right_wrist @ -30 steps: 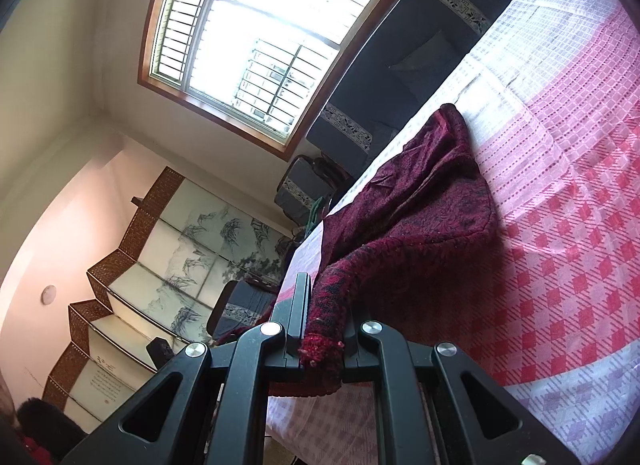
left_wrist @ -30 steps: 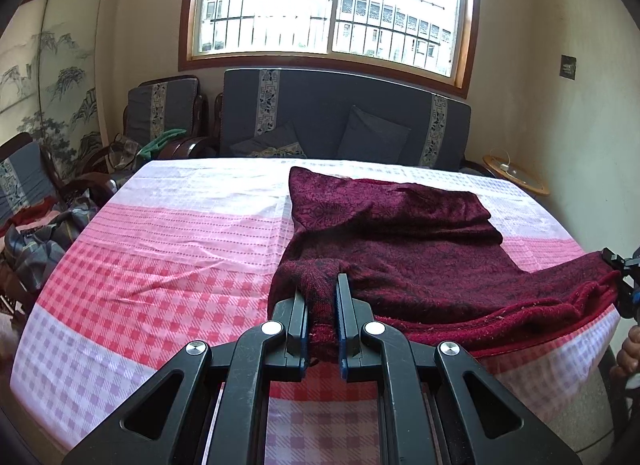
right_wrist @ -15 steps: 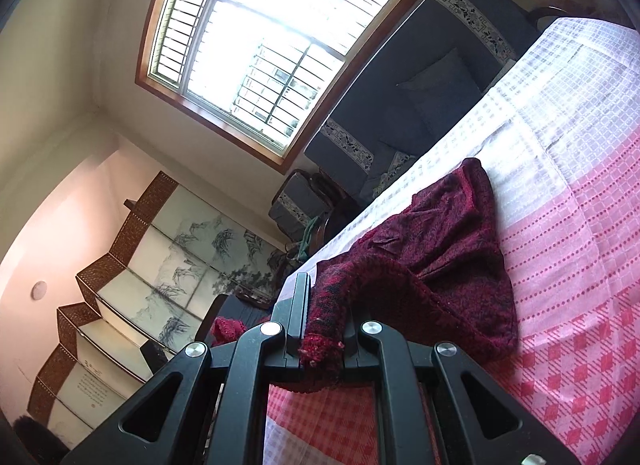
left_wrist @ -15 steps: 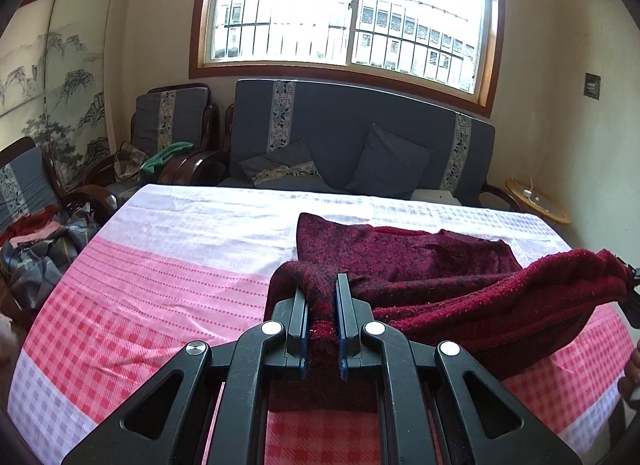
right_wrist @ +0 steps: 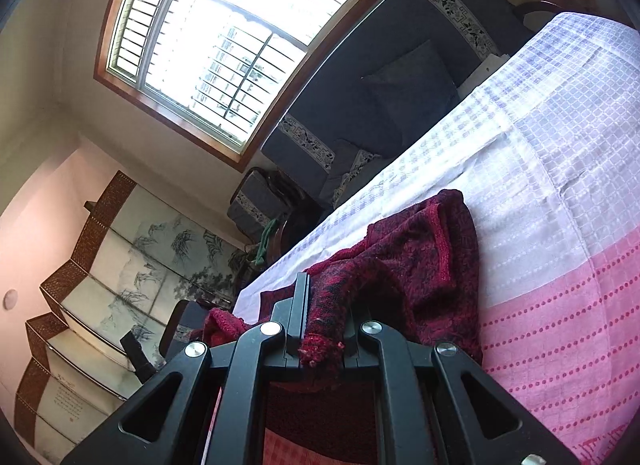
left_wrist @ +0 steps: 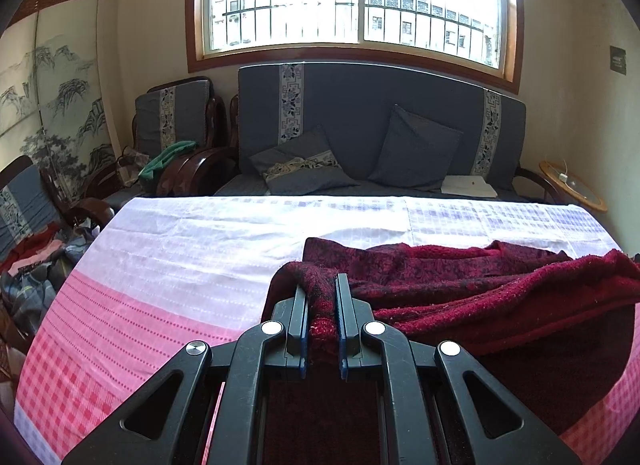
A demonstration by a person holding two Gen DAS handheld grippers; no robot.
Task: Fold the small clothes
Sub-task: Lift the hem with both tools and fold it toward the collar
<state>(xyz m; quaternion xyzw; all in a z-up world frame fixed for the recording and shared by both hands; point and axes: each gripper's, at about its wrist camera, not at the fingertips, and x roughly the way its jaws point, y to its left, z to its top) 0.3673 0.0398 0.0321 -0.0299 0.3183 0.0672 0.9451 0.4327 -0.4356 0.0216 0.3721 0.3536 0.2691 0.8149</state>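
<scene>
A dark red knitted garment (left_wrist: 460, 285) lies on a table with a pink and white checked cloth (left_wrist: 160, 265). My left gripper (left_wrist: 321, 285) is shut on one corner of its near hem and holds it lifted over the rest of the garment. My right gripper (right_wrist: 324, 289) is shut on the other hem corner of the garment (right_wrist: 420, 249), also lifted. The near edge hangs between the two grippers, folded over toward the far part. The far part rests on the white band of the cloth (right_wrist: 540, 145).
A grey sofa with cushions (left_wrist: 380, 137) stands behind the table under a window. An armchair with a green cloth (left_wrist: 172, 125) and a pile of clothes (left_wrist: 32, 265) are at the left. A small round side table (left_wrist: 572, 189) is at the far right.
Both grippers have carried the near hem up and forward toward the sofa side. The garment now doubles over itself, and less of the checked cloth shows ahead.
</scene>
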